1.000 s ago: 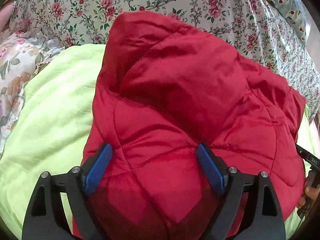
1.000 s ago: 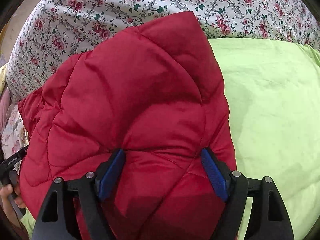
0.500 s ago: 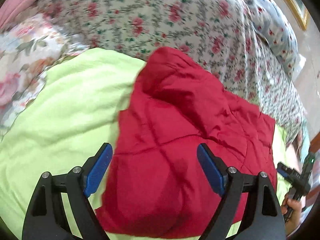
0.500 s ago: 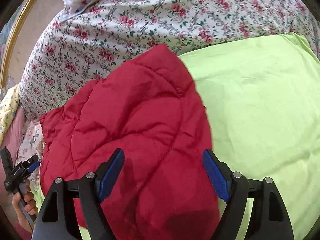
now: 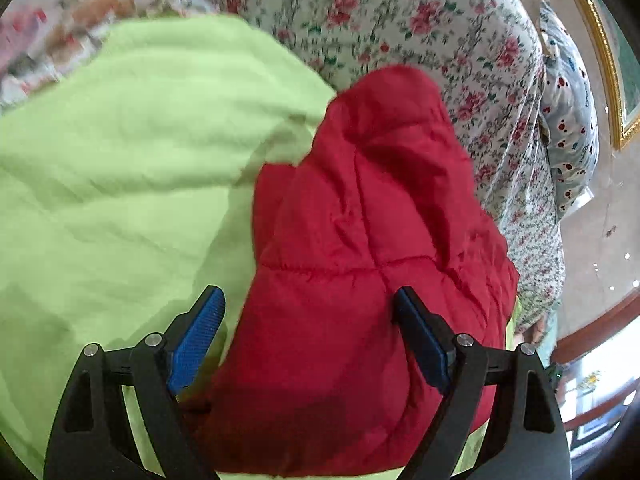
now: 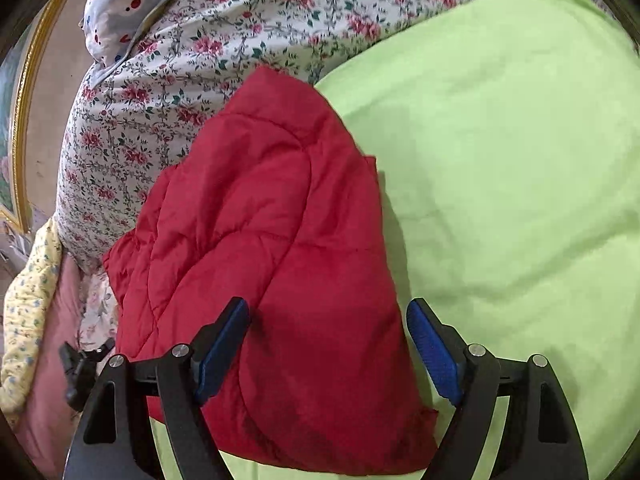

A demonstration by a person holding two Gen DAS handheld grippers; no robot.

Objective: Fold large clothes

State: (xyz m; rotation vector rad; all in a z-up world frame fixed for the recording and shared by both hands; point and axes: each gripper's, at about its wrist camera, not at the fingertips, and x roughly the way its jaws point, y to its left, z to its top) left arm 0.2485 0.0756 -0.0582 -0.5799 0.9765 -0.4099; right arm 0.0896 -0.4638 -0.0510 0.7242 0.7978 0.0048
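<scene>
Folding looks finished: red quilted padded jacket (image 5: 372, 264) lies bundled on lime-green blanket (image 5: 120, 168); left claw (image 5: 308, 332) and right claw (image 6: 328, 340) gape wide, gripping nothing.

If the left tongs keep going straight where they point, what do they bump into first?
Most likely the red jacket. It fills the gap ahead of the open left tongs, lying on the green blanket. How close it is can't be judged from here.

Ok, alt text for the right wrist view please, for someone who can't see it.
A folded red quilted jacket lies on a lime green blanket, seen from above between the right gripper's open blue-padded fingers, which are not pressing on it. Behind is a floral bedsheet; at lower left, part of the other black gripper shows.
</scene>
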